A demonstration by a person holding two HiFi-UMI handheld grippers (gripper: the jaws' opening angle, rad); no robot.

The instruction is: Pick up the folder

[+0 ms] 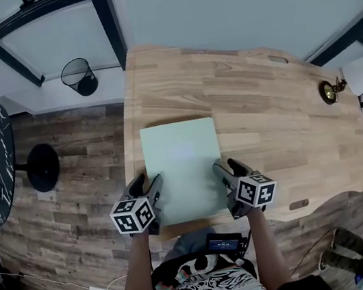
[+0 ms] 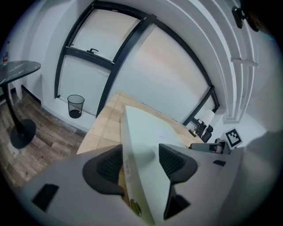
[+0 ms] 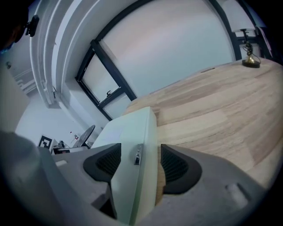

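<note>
Patterned shirt [image 1: 205, 289] sits right under the head camera, and just past it we see both grippers at the near end of the wooden desk [image 1: 266, 112].

The pale green folder [image 1: 184, 168] lies flat on the desk, close to its near edge and toward its left side. We see no lift yet.

The left gripper [image 1: 146, 182] is on the folder's left edge and the right gripper [image 1: 228, 167] on its right edge, level with each other near the folder's near corners.

- **Left gripper view:** jaws spread wide, with the folder's edge running between the pads [image 2: 109, 164]. The outer pad is very close to the spine, and we can't tell if it touches.
- **Right gripper view:** jaws also wide, straddling the edge that carries a small metal clasp [image 3: 138, 155]. Bare wood shows between the folder and the outer pad, so nothing is pinched.

We judge this as the grasp step: both grippers are placed but neither has closed.

- **Next move:** both pairs of jaws need to close on the edges together, then the two hands raise the folder evenly.
- **Risk:** the folder looks thick and stiff. If one side grips first or lifts faster, it could tilt or slide out of the other.

Elsewhere, a wastebasket [image 1: 79, 75] stands on the floor well beyond the desk.
</note>
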